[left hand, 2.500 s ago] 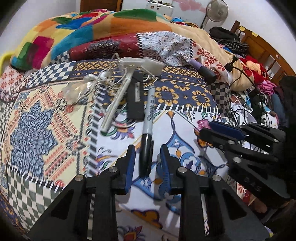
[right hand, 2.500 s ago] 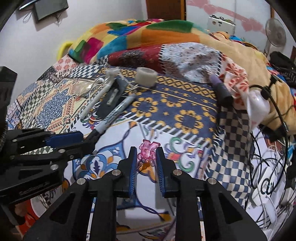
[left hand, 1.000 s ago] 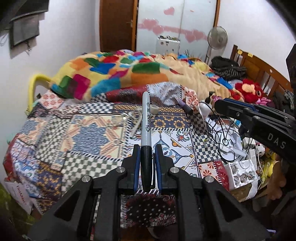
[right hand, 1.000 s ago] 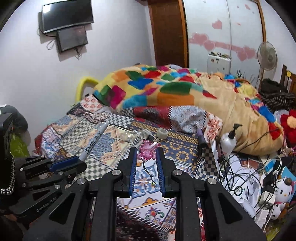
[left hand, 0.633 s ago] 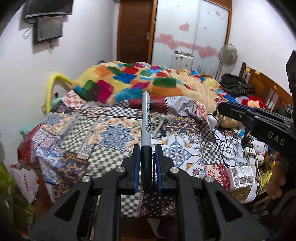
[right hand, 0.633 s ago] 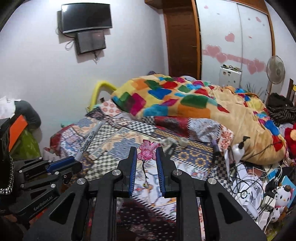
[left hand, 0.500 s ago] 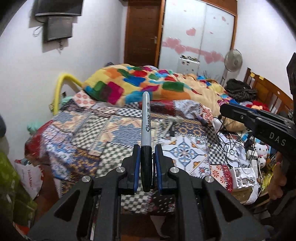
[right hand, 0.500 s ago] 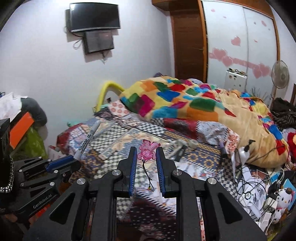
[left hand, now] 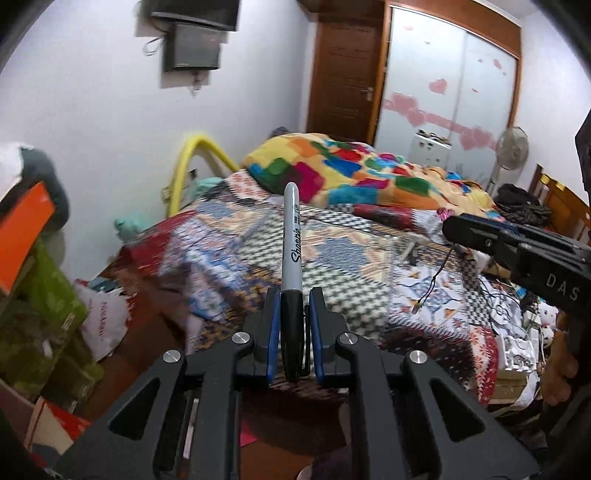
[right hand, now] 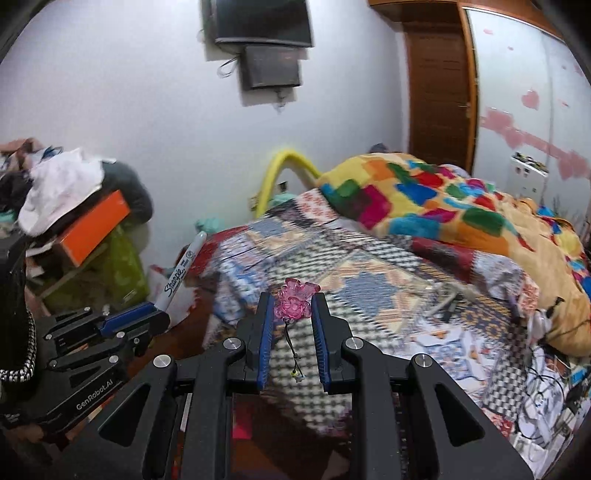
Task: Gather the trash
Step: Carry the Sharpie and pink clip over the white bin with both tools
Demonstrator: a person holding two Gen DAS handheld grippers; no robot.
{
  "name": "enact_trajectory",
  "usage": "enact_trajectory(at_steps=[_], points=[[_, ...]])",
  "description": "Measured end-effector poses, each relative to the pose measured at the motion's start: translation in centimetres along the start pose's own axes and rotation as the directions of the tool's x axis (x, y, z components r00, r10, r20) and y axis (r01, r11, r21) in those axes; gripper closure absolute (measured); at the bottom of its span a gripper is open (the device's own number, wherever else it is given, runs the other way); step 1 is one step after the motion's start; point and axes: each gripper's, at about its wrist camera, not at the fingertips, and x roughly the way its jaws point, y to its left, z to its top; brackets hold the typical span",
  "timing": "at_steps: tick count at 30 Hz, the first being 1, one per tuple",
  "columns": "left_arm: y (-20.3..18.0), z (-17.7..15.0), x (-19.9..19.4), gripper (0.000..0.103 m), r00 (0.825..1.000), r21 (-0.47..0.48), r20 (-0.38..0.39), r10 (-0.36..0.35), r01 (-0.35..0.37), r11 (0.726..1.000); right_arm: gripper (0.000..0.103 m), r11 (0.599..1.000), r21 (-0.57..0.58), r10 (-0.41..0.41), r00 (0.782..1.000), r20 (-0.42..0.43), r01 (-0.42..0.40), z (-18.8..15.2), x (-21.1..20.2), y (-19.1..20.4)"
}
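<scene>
Two grippers are up in the air at the foot of the bed [left hand: 388, 295], each clenched on one small thing. The left gripper [left hand: 294, 328] grasps a marker [left hand: 291, 240] by its black cap end; the grey barrel stands straight out past the blue pads [left hand: 274, 332], its printed name readable along its length. In the right wrist view the same marker [right hand: 181, 273] sticks up at a slant from the left gripper [right hand: 147, 315], which sits low on the left side, in front of a heap of clothes [right hand: 62, 184] and an orange box [right hand: 92, 229].

The right gripper [right hand: 293, 314] pinches a pink charm [right hand: 293, 301] at the very tips of its fingers [right hand: 267, 325]; a thin dark cord [right hand: 293, 350] hangs from the charm between them, with a small bead at its end. In the left wrist view the right gripper [left hand: 517, 251] reaches in from the right edge, a bit of pink showing at its tip and the cord [left hand: 432, 280] dangling below it.

Behind both lies the patchwork cover, blurred, with a bright blanket [right hand: 424, 199] bunched at the far end. A few small items [right hand: 447, 299] lie on the cover to the right, too smeared to name. A screen [right hand: 262, 22] hangs on the white wall.
</scene>
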Motion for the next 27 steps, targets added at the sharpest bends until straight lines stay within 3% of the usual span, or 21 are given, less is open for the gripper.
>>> enact_trajectory(at_steps=[16,22,27], points=[[13.8,-6.1,-3.4,0.089,0.982,-0.15,-0.07,0.175,-0.184,0.971,0.084,0.974,-0.134,0.165,0.976,-0.141,-0.184,-2.1,6.0,13.6],[18.0,-9.4,-2.2,0.089,0.963,-0.184,-0.167,0.212,-0.242,0.953,0.084,0.956,-0.157,0.208,0.95,-0.234,-0.248,-3.9,9.2,17.8],[20.6,-12.1,-0.1,0.089,0.942,-0.21,-0.263,0.207,-0.266,0.941,0.084,0.944,-0.148,0.232,0.915,-0.33,-0.293,-5.8,12.3,20.1]])
